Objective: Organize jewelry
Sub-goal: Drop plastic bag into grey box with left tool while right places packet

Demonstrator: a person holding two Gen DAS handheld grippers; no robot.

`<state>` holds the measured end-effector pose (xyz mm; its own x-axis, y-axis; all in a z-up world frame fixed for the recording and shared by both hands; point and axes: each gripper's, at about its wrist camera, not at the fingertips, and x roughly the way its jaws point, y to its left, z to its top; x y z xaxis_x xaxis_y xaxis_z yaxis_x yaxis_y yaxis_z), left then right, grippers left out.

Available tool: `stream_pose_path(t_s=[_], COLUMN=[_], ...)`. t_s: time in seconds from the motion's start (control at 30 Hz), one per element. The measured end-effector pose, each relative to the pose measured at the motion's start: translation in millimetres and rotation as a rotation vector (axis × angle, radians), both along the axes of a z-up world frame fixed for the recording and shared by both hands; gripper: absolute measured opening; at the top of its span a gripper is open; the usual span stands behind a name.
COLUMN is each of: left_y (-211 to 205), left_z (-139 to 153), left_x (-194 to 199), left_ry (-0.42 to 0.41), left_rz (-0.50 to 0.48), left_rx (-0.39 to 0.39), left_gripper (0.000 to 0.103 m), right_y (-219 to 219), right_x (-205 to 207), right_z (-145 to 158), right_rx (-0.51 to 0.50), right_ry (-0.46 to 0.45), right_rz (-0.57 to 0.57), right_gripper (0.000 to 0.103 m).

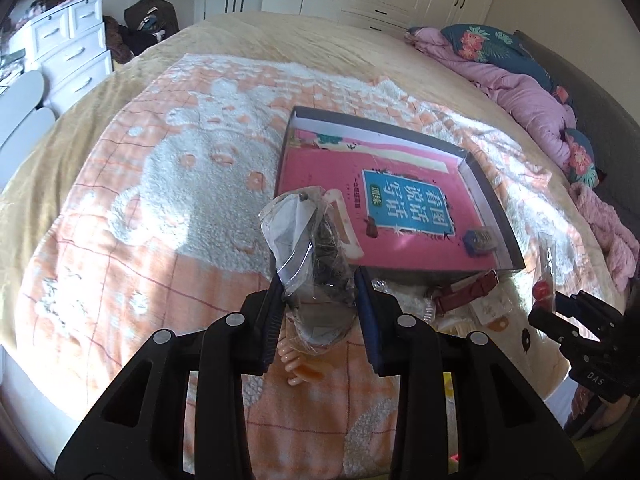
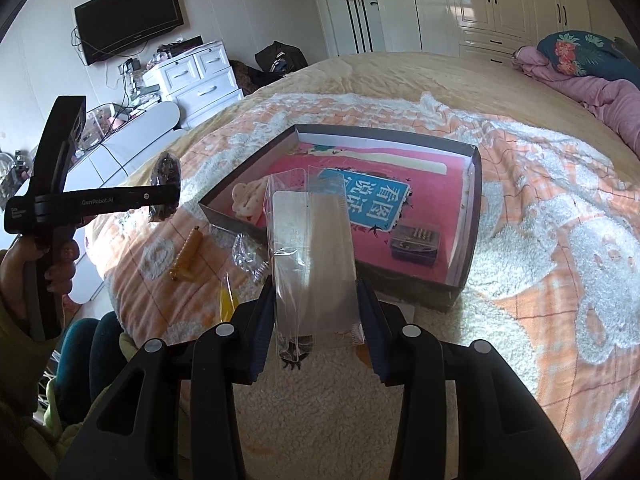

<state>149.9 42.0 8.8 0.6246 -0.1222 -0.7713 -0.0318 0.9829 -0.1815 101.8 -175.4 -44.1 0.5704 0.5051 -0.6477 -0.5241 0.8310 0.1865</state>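
While held up over the bed blanket (image 1: 160, 200), left gripper (image 1: 318, 280) was clamped on a crumpled clear bag (image 1: 308, 240) with something dark inside, jaws squeezed in on both sides of it. Same deal on the right gripper (image 2: 316, 292): pinched tight on a flat clear sleeve (image 2: 312, 248) standing upright between the jaws, some small dark bit at its bottom end.

Straight ahead of both sat the shallow dark box (image 2: 468, 216) with a pink book cover (image 1: 328, 184) lining it. Inside, past the right gripper's sleeve, a little case of beads (image 2: 414, 240); further left, a cream clip (image 2: 248, 200). Loose stuff scattered just short of the box, left of the right gripper: amber bead strand (image 2: 186, 256), small clear packet (image 2: 246, 256), yellow piece (image 2: 228, 300). Below the left gripper's right jaw, a red strap (image 1: 468, 288) lying against the box wall, kind of crowding that side.
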Motion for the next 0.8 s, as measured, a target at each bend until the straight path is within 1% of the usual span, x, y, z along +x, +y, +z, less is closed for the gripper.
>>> stream_pose_path(t_s=[0.33,0.8], left_y=[-2,-28], left_z=[5,4], left_x=[10,50], left_ry=[-0.008,0.001], left_rz=[-0.008,-0.071], left_rx=[0.01,0.026], left_gripper=[0.026,0.026], right_y=[-3,-16], right_x=[19,61], right_z=[1,1], right_rx=[0.027,0.039], right_ry=[-0.006,-0.009], right_rz=[-0.046,-0.124], right_gripper=[0.039,0.039])
